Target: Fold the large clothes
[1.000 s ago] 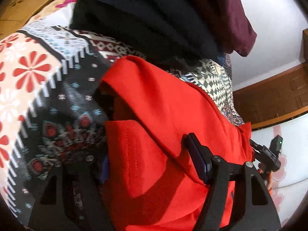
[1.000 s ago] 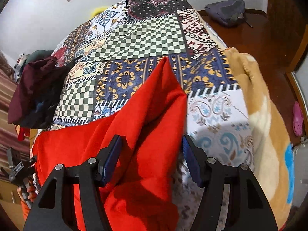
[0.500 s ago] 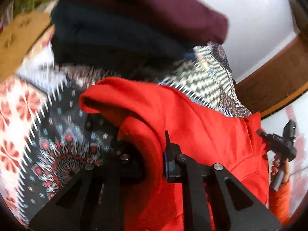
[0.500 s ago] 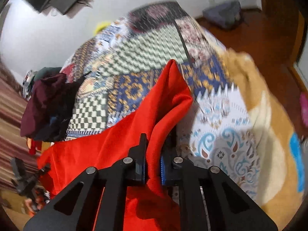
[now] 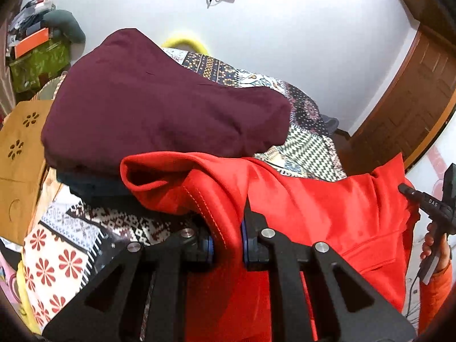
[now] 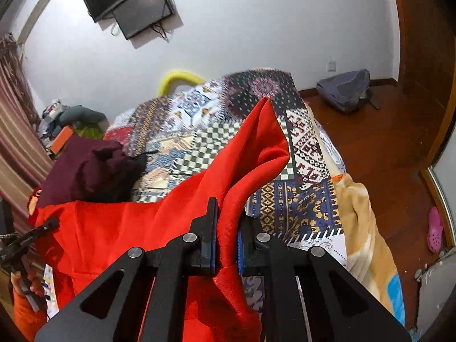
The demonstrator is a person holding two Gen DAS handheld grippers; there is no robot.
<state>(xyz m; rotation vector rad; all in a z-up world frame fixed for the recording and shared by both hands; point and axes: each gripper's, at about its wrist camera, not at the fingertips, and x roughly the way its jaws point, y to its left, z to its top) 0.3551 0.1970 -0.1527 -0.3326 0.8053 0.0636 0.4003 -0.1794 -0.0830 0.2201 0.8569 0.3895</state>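
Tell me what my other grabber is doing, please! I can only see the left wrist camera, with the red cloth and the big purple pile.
Observer: The right gripper is shut on a fold of the same red garment.
Operator: Cool! What's on that side of the bed?
Observer: A tan blanket lies along the bed's edge, right beside the patchwork cover.
Operator: Is anything on the floor?
Observer: Yes, a pink shoe lies on the wooden floor, near the right edge of that view.
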